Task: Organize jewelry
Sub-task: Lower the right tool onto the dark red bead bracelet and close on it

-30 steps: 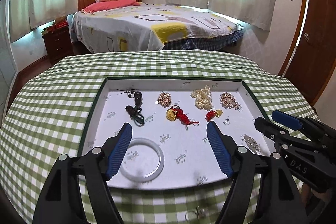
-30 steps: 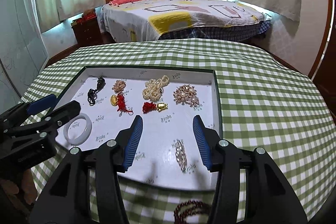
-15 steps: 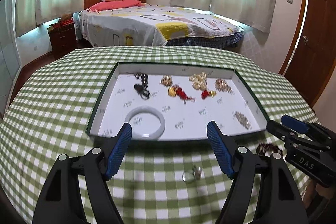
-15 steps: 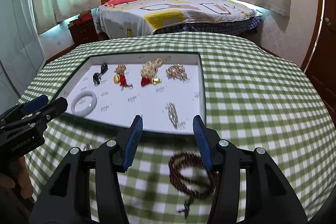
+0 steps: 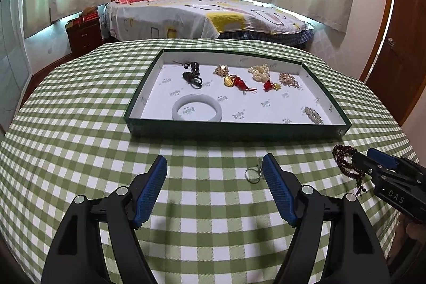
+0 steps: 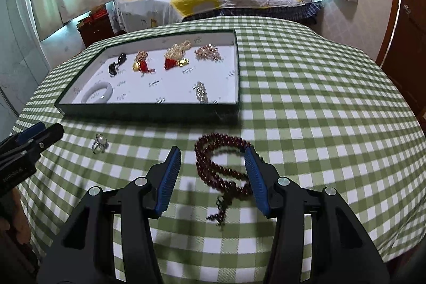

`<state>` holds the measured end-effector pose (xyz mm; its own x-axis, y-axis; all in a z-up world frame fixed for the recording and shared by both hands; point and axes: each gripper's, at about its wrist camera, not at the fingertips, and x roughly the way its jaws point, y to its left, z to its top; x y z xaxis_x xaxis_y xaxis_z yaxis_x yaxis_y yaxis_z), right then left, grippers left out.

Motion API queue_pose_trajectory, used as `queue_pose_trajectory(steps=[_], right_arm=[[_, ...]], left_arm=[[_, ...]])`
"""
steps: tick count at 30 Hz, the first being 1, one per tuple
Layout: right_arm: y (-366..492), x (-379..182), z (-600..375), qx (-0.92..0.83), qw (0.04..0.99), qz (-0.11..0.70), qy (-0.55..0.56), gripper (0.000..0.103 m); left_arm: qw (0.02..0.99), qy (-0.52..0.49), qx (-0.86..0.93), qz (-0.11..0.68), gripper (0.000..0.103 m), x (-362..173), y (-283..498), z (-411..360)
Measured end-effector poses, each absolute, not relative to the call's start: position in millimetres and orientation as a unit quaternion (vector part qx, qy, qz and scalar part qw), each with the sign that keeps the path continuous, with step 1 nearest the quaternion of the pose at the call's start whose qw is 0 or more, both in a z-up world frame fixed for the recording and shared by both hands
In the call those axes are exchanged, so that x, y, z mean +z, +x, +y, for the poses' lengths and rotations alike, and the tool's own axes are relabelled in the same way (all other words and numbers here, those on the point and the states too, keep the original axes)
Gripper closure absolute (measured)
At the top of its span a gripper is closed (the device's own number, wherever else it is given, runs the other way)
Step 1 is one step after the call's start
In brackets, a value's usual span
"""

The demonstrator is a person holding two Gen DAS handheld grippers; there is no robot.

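Change: we have pulled both grippers back from over the tray to the cloth before it.
Left gripper: wide, empty, ring just beside.
Right gripper: narrower, empty, over bead bracelet.
Meaning: 2 loose pieces remain to collect.

Green-white checked tablecloth; dark-green tray, white inside; dark-red bead string.

- Left gripper: angled downward, jaws spread wide, nothing between them.
- Right gripper: angled downward, jaws partly apart; seen at 3 o'clock from the left wrist.
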<state>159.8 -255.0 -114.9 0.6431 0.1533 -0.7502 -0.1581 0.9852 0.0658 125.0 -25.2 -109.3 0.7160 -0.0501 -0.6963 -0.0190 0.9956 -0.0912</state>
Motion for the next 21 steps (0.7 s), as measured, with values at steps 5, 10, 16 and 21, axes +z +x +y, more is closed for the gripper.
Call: queue_pose_trajectory(steps=[5, 10, 16, 21], right_arm=[[162.6, -120.7, -256.1, 0.082, 0.904, 0.419, -0.005, 0.052], [168.1, -127.8, -255.5, 0.076, 0.904, 0.421, -0.007, 0.038], [175.0, -135.2, -252.5, 0.067, 0.902, 0.425, -0.026, 0.038], [175.5, -136.1, -249.5, 0.063, 0.904, 0.422, -0.039, 0.038]], left_arm=[[0.924, -0.048, -0.011, 0.380, 0.031, -112.0, 124.6, -25.6], [0.922, -0.046, -0.014, 0.383, 0.031, -114.8, 125.0, -27.2], [0.920, -0.044, -0.012, 0.389, 0.031, -118.6, 127.5, -28.0], [0.918, -0.041, -0.010, 0.395, 0.031, -122.2, 129.2, -28.7]])
